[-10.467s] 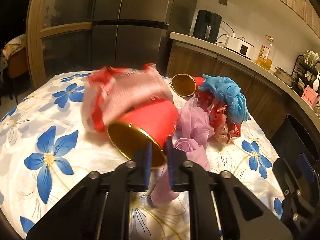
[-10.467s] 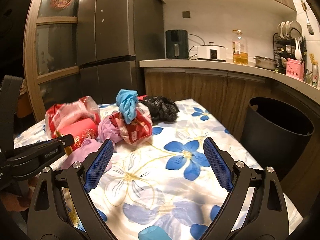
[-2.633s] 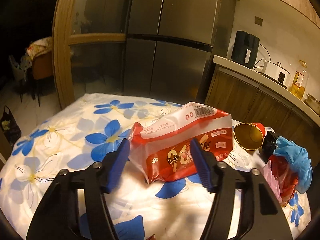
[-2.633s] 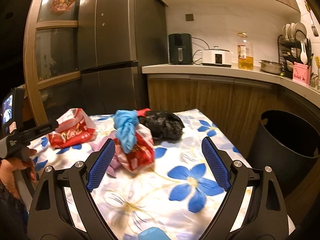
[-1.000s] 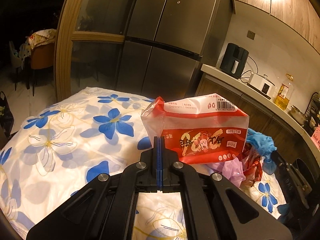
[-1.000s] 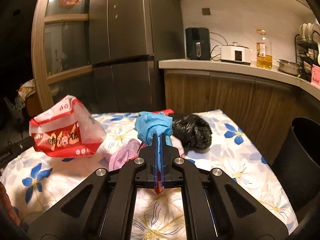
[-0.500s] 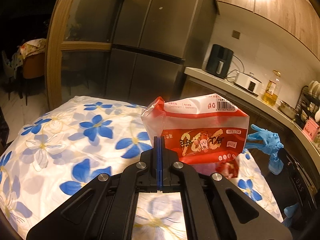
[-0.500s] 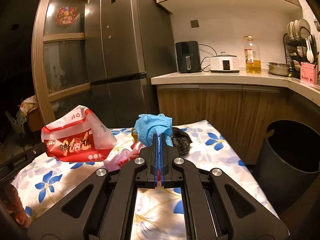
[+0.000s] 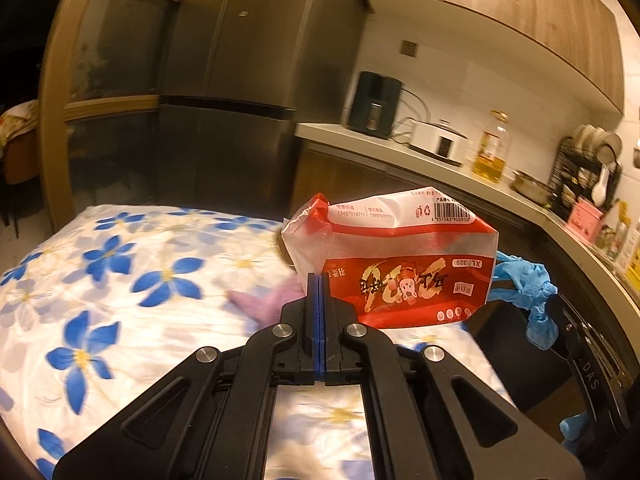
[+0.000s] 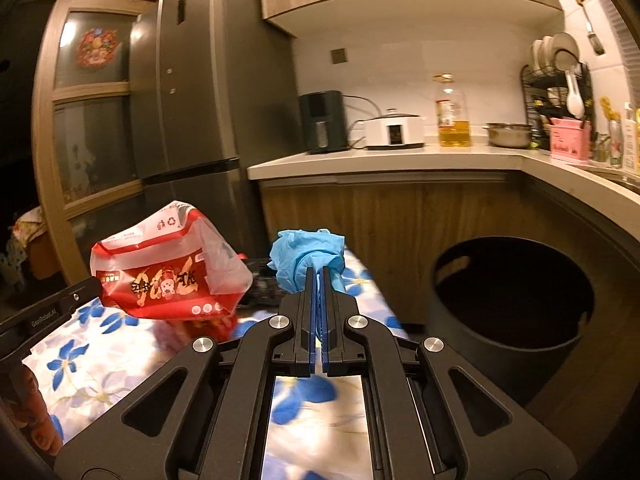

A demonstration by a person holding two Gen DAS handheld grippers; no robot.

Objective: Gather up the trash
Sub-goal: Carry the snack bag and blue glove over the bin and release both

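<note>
My left gripper is shut on a red and white plastic bag and holds it in the air above the flowered table. The bag also shows in the right wrist view. My right gripper is shut on a blue glove, also lifted; the glove shows in the left wrist view. A black round trash bin stands open on the floor right of the table. A pink bag and a black bag lie on the table.
A wooden kitchen counter with an air fryer, a cooker and an oil bottle runs behind the table. A grey fridge stands at the back left. A dish rack is at the far right.
Both grippers have lifted and swung right with their loads, the bag and the glove. The bin is larger and closer in the right wrist view.
</note>
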